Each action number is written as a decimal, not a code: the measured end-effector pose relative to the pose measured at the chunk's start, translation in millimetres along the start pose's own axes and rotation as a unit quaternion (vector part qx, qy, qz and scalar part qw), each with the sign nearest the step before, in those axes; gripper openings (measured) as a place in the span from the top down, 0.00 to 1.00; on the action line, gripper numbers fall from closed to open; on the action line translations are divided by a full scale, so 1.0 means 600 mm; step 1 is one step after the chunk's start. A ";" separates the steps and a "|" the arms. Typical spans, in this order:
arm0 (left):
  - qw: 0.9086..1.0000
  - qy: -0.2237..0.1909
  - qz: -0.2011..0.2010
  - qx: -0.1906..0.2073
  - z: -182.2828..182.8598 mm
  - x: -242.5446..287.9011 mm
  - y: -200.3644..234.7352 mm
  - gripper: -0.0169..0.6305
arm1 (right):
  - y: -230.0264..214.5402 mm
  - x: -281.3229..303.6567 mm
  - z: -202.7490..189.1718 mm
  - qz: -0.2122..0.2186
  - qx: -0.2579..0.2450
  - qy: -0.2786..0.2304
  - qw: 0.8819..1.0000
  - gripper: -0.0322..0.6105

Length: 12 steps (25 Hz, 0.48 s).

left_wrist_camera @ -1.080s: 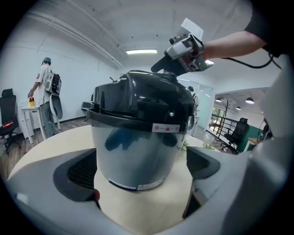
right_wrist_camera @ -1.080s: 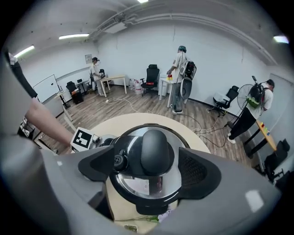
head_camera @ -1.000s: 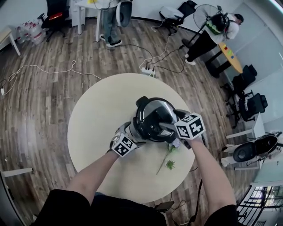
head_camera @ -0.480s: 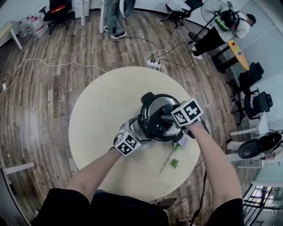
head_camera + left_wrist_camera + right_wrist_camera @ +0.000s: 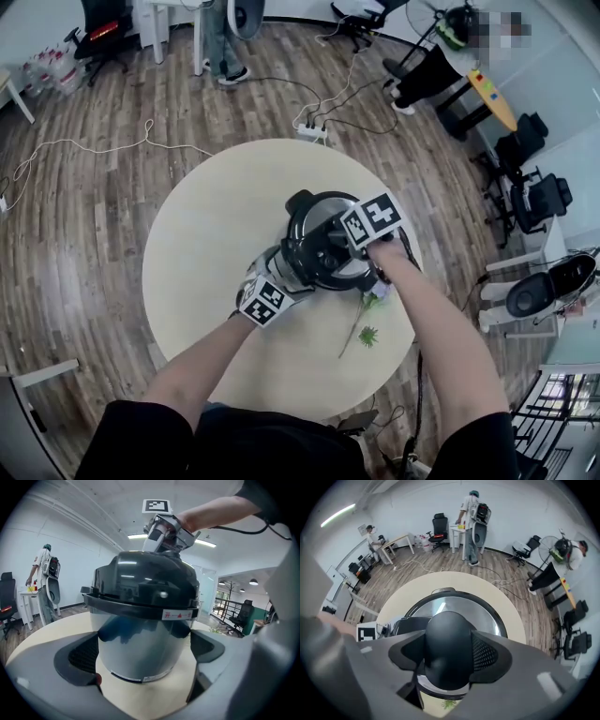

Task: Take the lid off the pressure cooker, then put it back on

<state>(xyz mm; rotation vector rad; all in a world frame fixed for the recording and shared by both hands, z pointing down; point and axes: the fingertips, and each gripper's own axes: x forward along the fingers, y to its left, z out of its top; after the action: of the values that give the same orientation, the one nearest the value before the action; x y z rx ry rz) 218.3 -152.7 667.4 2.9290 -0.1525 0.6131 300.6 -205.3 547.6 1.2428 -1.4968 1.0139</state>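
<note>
**Right gripper (image 5: 450, 654) down on the lid knob, jaws closing in**

Compared with a second back, it's come in from the cooker's (image 5: 323, 248) right edge and tipped over to point down at the lid (image 5: 485, 609). Its jaws have just been closing, and in the right gripper view the black knob (image 5: 447, 646) sits square between them with both pads looking pressed against its sides. So he's got a grip on the knob, by the look of it.

Nothing else seems to have shifted. The left gripper (image 5: 145, 660) is at the lower left of the cooker in the head view, same as before. Its pads look snug against either side of the steel body, bracing it.

The cooker sits right of centre on the round table (image 5: 202, 234), with a green sprig (image 5: 364, 334) lying just below it.

For the task, this reads as the start of the take-off: grip made, lid not yet lifted. The lid is seated all round the rim, so nobody can see what's in the pot, if anything. A twist probably comes next.
</note>
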 end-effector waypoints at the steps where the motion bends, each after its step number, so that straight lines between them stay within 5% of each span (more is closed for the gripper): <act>1: 1.000 0.000 0.001 0.000 0.002 0.000 0.001 0.06 | -0.004 0.000 0.001 -0.007 0.032 0.000 0.999 0.50; 6: 1.000 0.006 0.000 0.000 0.002 -0.001 -0.003 0.06 | -0.020 -0.003 -0.004 -0.044 0.193 0.004 0.980 0.50; 12: 1.000 0.007 -0.001 0.000 0.009 0.002 -0.012 0.06 | -0.025 -0.011 -0.011 -0.045 0.197 0.003 0.979 0.50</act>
<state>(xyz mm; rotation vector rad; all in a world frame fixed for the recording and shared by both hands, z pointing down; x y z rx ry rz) 222.3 -146.4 662.3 2.9234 -0.1486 0.6345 316.7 -199.5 543.4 1.5665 -1.2564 1.2922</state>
